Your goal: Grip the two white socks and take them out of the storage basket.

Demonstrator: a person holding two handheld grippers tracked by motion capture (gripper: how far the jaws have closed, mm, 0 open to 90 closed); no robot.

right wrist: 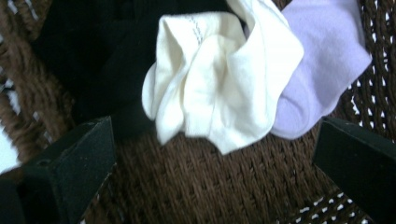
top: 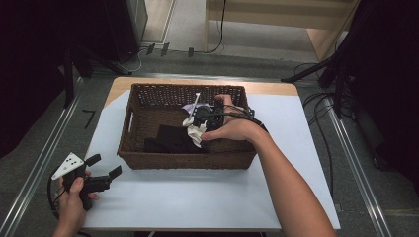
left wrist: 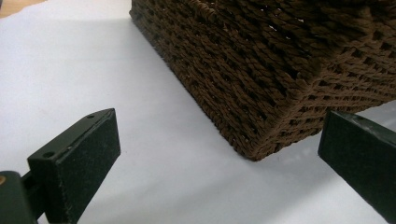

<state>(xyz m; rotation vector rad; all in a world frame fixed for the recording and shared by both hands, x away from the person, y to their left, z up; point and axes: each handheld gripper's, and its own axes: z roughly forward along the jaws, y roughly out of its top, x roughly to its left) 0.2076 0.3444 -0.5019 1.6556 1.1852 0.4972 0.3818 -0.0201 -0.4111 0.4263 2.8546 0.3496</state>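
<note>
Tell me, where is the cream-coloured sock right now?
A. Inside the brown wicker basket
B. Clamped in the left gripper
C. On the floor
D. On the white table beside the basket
A: the cream sock lies on the woven bottom of the basket, beside a lilac sock, with the right gripper open over it.

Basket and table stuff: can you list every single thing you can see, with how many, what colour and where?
wicker basket: one, brown, middle of the table
cream sock: one, crumpled, inside the basket
lilac sock: one, inside the basket, beside the cream sock and partly under it
black clothing: dark pile, count unclear, on the basket floor
table sheet: one, pale, under the basket
table: one, wooden edge at the far side
left gripper: one, black, open, near the basket's front left corner
right gripper: one, black, open, over the socks inside the basket
</note>
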